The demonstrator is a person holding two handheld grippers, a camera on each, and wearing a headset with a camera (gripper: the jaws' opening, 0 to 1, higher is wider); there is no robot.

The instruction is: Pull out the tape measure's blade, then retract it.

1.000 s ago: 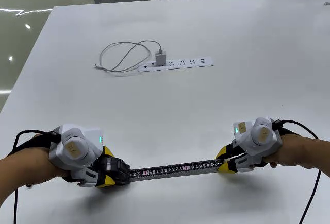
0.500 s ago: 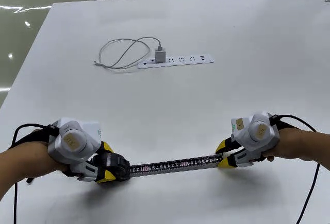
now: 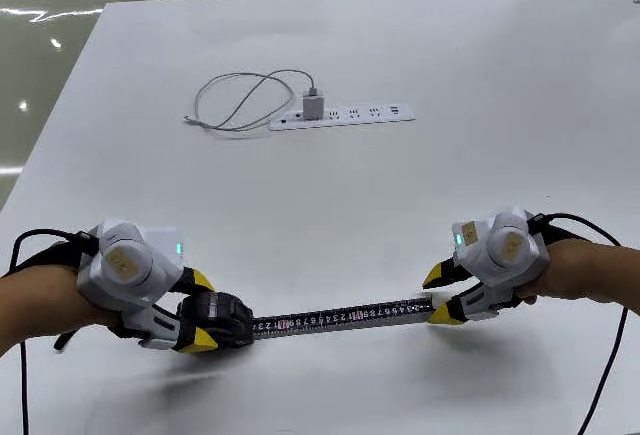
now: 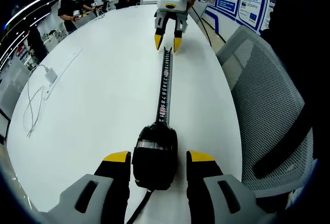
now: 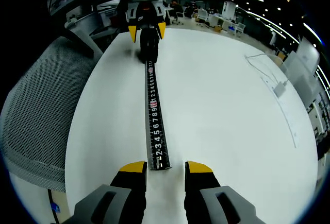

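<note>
In the head view, the left gripper (image 3: 203, 311) has its jaws clamped on the tape measure (image 3: 226, 318) case. The blade (image 3: 340, 316) lies along the bench (image 3: 400, 185), reaching the right gripper (image 3: 436, 297). In the left gripper view the case sits between the jaws, with the blade running straight ahead. In the right gripper view the jaws are parted and hold nothing, and the blade's end lies just ahead of their gap.

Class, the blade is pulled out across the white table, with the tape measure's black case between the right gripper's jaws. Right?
No. The black case sits between the jaws of the left gripper, as the left gripper view shows; the blade is pulled out across the white table.
</note>
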